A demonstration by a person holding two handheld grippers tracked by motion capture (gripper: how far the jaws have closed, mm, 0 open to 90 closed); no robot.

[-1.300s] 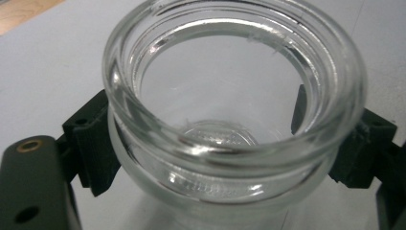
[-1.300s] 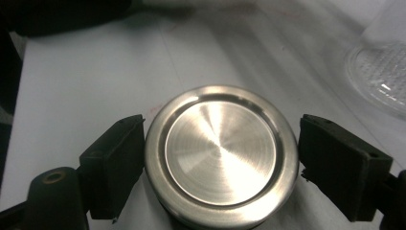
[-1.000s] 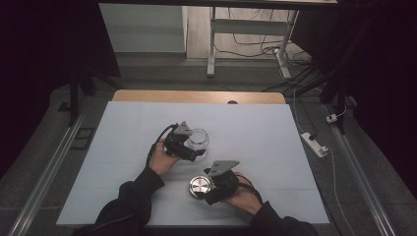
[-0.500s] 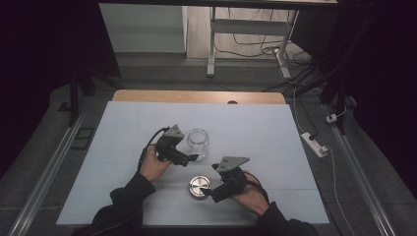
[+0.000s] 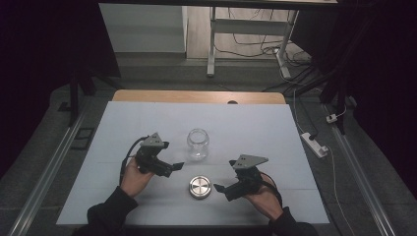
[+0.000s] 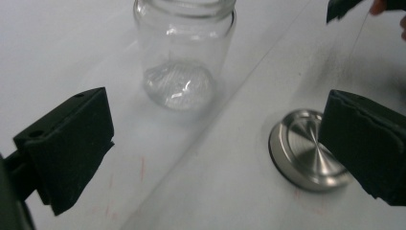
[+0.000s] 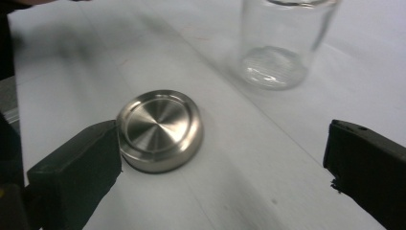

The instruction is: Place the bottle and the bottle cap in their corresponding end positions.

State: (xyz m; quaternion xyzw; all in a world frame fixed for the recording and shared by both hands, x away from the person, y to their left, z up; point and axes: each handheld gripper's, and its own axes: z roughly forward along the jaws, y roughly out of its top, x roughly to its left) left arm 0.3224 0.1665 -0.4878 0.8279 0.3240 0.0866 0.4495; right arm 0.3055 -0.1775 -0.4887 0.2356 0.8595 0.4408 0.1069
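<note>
Both grippers hang empty with jaws wide: left gripper (image 5: 160,164) left of the jar (image 5: 197,143), right gripper (image 5: 235,186) nearer the person. Open jar stands upright on the bench (image 5: 123,128); its lid (image 5: 200,187) lies flat just before it, likely awaiting pickup.

Jar (image 5: 197,143): upright on the surface (image 5: 275,132), near its middle, mouth open.
Lid (image 5: 200,187): flat on the surface, in front of the jar, apart from it.
Left gripper (image 5: 173,168): left of the lid, in front and to the left of the jar, touching neither.
Right gripper (image 5: 223,191): just right of the lid, clear of it.
Power strip (image 5: 314,144): on the floor, right of the surface.
</note>
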